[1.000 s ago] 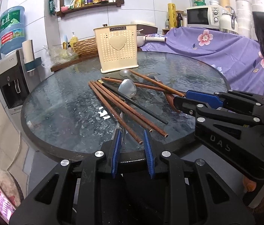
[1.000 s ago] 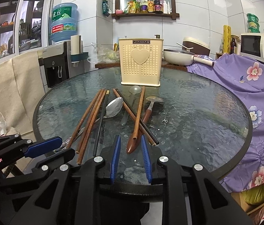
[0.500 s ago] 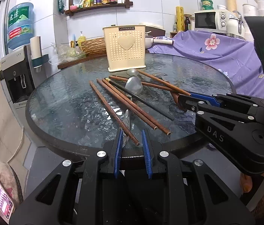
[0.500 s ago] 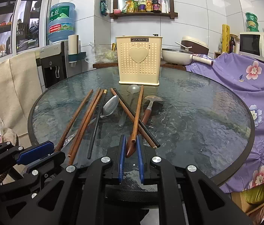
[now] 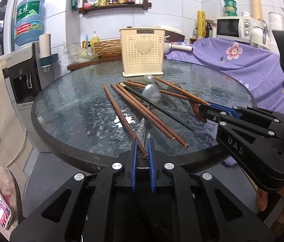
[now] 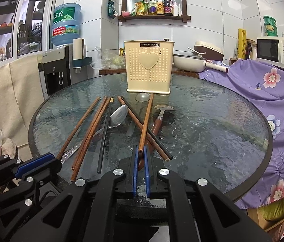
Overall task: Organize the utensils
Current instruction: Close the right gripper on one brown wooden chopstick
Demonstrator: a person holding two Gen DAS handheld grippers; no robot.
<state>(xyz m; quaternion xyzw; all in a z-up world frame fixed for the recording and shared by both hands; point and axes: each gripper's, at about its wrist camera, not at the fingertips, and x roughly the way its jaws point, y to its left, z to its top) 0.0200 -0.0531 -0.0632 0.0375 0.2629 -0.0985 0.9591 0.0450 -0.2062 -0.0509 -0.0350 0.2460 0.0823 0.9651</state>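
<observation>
At the near edge of the round glass table, both grippers have just been closing. Left gripper pinches the near ends of a brown chopstick and a metal spoon's handle. Right gripper clamps the tip of another brown chopstick. Remaining utensils lie scattered mid-table, before the cream holder by the far edge.

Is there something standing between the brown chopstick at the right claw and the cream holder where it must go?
Nothing upright blocks the way. The brown chopstick between the right claw's pads points to the cream utensil holder. The clear spoon lies flat in front of the holder, and the chopstick lies across the black chopstick.
</observation>
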